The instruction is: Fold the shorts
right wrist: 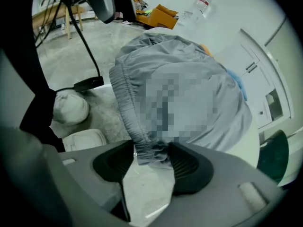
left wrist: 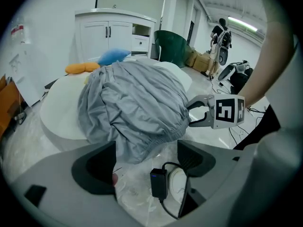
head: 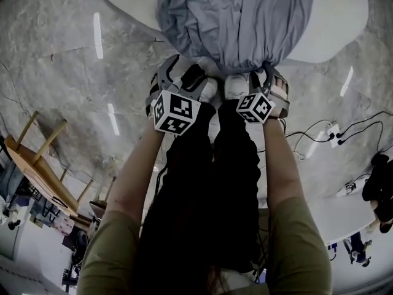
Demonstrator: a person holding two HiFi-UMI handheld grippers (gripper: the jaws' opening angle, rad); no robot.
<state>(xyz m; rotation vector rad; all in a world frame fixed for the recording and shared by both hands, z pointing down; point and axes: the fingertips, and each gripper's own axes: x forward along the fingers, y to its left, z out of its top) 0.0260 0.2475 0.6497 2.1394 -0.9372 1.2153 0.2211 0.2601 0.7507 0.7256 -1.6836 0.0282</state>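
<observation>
Grey marbled floor (head: 61, 72), glossy. White cabinet (left wrist: 113, 32) against white wall (left wrist: 47, 13); green chair (left wrist: 170, 48) beside. Ceiling strip light (left wrist: 241, 23) lit.

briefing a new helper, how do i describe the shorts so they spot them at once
Start at the round white table in front of the white cabinet. Heaped on its near side and spilling over the edge is a pair of shorts with a gathered elastic waistband. They are grey and the biggest thing there, unlike the small orange item and blue item behind them.
</observation>
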